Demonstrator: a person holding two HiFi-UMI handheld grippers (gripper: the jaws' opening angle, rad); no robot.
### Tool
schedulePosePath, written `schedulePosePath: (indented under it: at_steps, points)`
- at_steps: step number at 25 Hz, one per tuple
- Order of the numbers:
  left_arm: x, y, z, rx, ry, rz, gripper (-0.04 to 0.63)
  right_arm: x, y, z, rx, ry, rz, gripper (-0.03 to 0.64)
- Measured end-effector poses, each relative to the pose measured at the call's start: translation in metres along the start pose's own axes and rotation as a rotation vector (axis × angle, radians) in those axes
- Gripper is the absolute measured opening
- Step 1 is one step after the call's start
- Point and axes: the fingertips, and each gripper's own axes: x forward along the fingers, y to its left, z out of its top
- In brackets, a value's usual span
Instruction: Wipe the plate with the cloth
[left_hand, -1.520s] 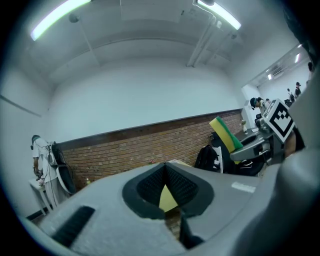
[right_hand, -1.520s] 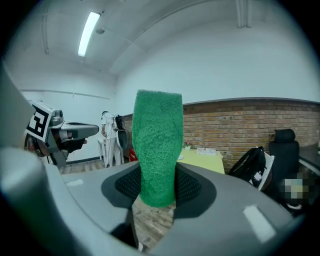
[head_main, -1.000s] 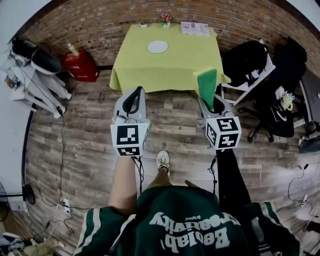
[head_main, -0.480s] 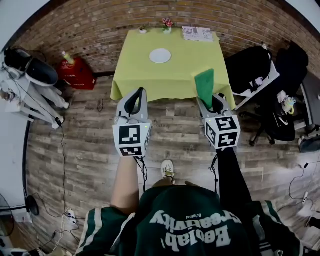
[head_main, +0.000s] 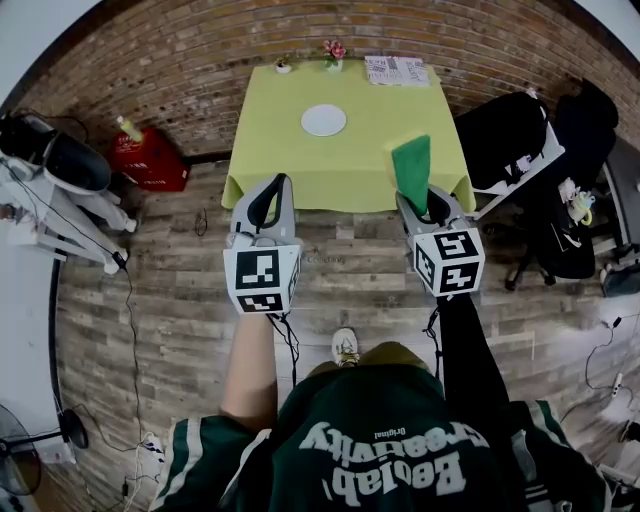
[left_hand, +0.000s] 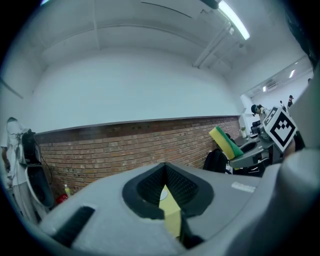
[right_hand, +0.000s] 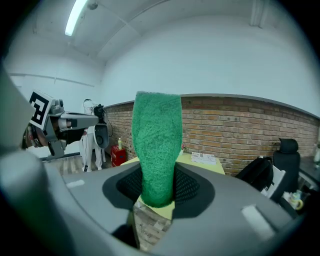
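A white plate (head_main: 323, 120) lies on a table with a yellow-green cloth (head_main: 370, 160) against the brick wall, well ahead of both grippers. My right gripper (head_main: 424, 200) holds a green-and-yellow sponge (head_main: 412, 165) upright between its pads. Its jaws are opening slightly, and the sponge (right_hand: 156, 145) still stands pinched in the right gripper (right_hand: 157, 192). My left gripper (head_main: 270, 195) is level beside it, shut and empty. A strip of the table (left_hand: 171, 212) shows past the left gripper (left_hand: 167, 195).
A red box (head_main: 150, 160) sits left of the table and black office chairs (head_main: 505, 125) stand to its right. Papers (head_main: 396, 70) and a small flower pot (head_main: 334, 50) are at the table's far edge. White equipment (head_main: 60, 185) and cables lie on the wooden floor at the left.
The person has stepped forward, carrying both grippers toward the table. The sponge stays upright in the right gripper throughout.
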Motion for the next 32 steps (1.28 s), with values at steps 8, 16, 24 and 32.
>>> schedulePosePath:
  at_steps: [8, 16, 24, 32]
  points:
    - [0.012, 0.014, -0.011, 0.005, -0.015, -0.008, 0.006, 0.019, -0.003, -0.003, 0.000, 0.020, -0.025, 0.158]
    - [0.028, 0.032, -0.013, 0.015, -0.009, 0.036, 0.008, 0.041, -0.006, -0.001, 0.007, 0.029, 0.003, 0.160]
    - [0.056, 0.050, -0.011, 0.012, -0.031, 0.039, 0.006, 0.085, -0.013, 0.011, 0.017, 0.024, 0.034, 0.163]
    - [0.093, 0.073, -0.009, 0.008, -0.039, 0.050, 0.008, 0.130, -0.021, 0.035, 0.002, 0.005, 0.064, 0.163]
